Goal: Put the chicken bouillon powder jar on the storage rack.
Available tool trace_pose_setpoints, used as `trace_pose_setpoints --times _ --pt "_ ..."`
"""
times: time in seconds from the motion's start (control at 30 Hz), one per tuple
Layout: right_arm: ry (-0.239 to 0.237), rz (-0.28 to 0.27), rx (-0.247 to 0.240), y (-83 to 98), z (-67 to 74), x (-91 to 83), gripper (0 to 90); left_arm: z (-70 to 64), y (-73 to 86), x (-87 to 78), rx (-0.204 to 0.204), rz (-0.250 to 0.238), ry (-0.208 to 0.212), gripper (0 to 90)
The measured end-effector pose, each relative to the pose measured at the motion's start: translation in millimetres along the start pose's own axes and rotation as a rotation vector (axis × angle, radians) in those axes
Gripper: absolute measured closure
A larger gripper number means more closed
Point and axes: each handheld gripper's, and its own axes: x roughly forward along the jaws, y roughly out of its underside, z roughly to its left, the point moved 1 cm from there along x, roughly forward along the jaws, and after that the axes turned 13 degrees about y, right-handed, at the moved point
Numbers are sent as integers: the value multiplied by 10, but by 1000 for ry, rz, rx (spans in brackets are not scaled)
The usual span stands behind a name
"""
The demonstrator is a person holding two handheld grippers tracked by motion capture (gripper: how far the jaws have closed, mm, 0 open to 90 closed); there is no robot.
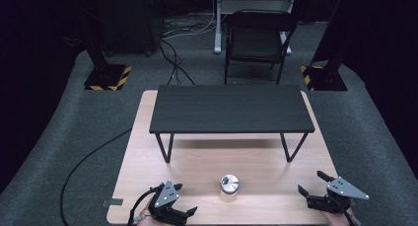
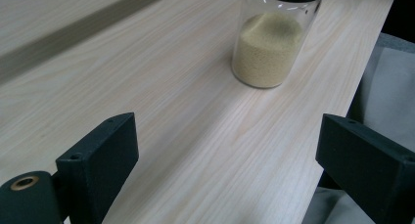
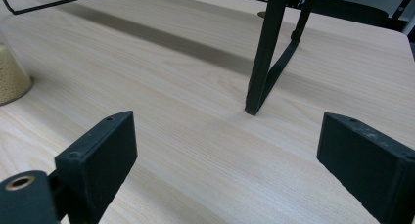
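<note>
With both the left hand-held gripper (image 1: 183, 200) and right hand-held gripper (image 1: 311, 183) spread wide and empty, the lidded glass jar of yellow grains (image 1: 229, 187) on the worktop (image 1: 197, 162) is probably best gripped squarely, low on its body.

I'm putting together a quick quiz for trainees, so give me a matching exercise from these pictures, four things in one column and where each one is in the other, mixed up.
Things:
1. jar
2. black shelf
3. folding chair
4. left gripper

Places:
A. on the floor beyond the table
B. near the table's front edge, left of the jar
C. raised on legs over the table's far half
D. on the table's front middle, between the grippers

Pairs: 1-D, 2-C, 3-A, 4-B
</note>
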Motion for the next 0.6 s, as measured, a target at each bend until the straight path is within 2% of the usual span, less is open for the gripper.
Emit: trace_pose_setpoints --times 0.1,0.37,0.6 --pt "0 1 6 3 -17 9 69 11 -95 107 15 32 16 95" --pt "-9 4 12 3 -38 12 70 59 -340 471 52 74 63 94" --pt "-7 4 18 12 -51 10 72 105 -472 744 48 47 86 94"
